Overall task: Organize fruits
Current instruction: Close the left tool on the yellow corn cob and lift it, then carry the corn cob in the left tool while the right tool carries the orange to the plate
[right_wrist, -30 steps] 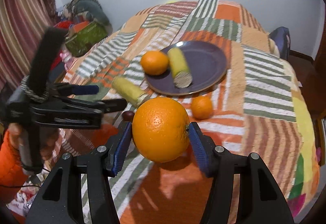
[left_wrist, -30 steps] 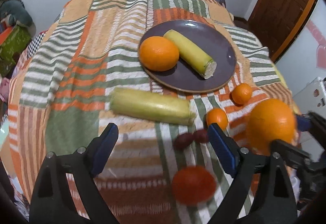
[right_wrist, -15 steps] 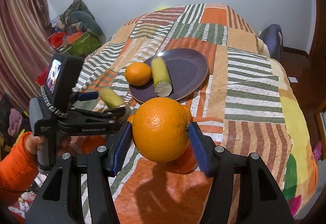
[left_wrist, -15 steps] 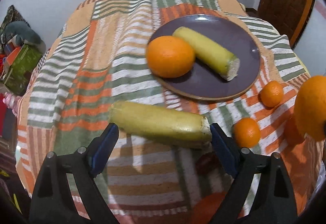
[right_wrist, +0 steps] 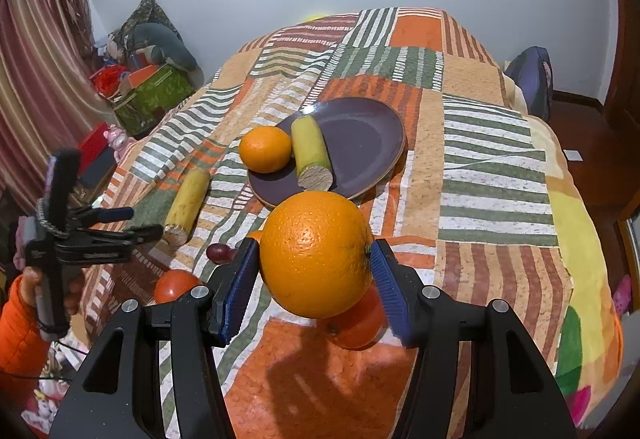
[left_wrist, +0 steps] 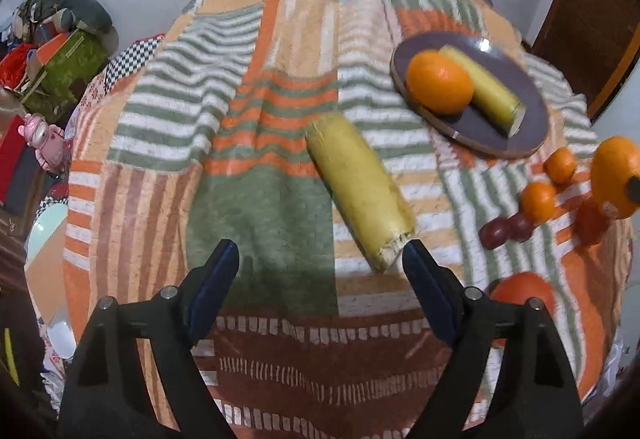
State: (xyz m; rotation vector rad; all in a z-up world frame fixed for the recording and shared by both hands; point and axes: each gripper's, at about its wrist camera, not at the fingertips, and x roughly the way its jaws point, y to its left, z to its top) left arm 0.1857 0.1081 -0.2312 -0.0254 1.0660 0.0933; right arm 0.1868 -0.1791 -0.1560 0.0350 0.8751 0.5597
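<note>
Right gripper (right_wrist: 314, 265) clamped on a large orange (right_wrist: 316, 254), blue pads pressing both sides, fruit lifted clear of the patchwork blanket (right_wrist: 496, 175). Same orange shows at the right edge of the left wrist view (left_wrist: 616, 175).

Left gripper (left_wrist: 320, 267) spread wide, nothing between its fingers, hovering low over the blanket (left_wrist: 260, 207). Cut end of a loose yellow-green plantain piece (left_wrist: 360, 187) sits just beside the inner side of its right fingertip (left_wrist: 416, 259); cannot tell if touching. In the right wrist view that piece (right_wrist: 186, 205) lies on the blanket left of the plate, with the left gripper (right_wrist: 124, 225) at its near end, held by a hand in an orange sleeve (right_wrist: 24, 315).

Dark purple plate (right_wrist: 368, 143) holds two things: a smaller orange (right_wrist: 265, 149) at its left edge and a second plantain piece (right_wrist: 311, 155) touching it, cut end toward the camera. Rest of the plate bare. Same plate (left_wrist: 516, 135) with orange (left_wrist: 439, 81) and plantain piece (left_wrist: 482, 93) at upper right in the left view.

Loose on the blanket, off the plate: two small tangerines (left_wrist: 538, 201) (left_wrist: 561, 165) close together, two dark red plums (left_wrist: 506, 231) touching each other just beside the nearer tangerine, a red tomato (left_wrist: 524, 293) behind the left gripper's right finger. In the right view, plums (right_wrist: 218, 253), tomato (right_wrist: 176, 285), and another red-orange fruit (right_wrist: 356, 327) under the held orange, partly hidden.
</note>
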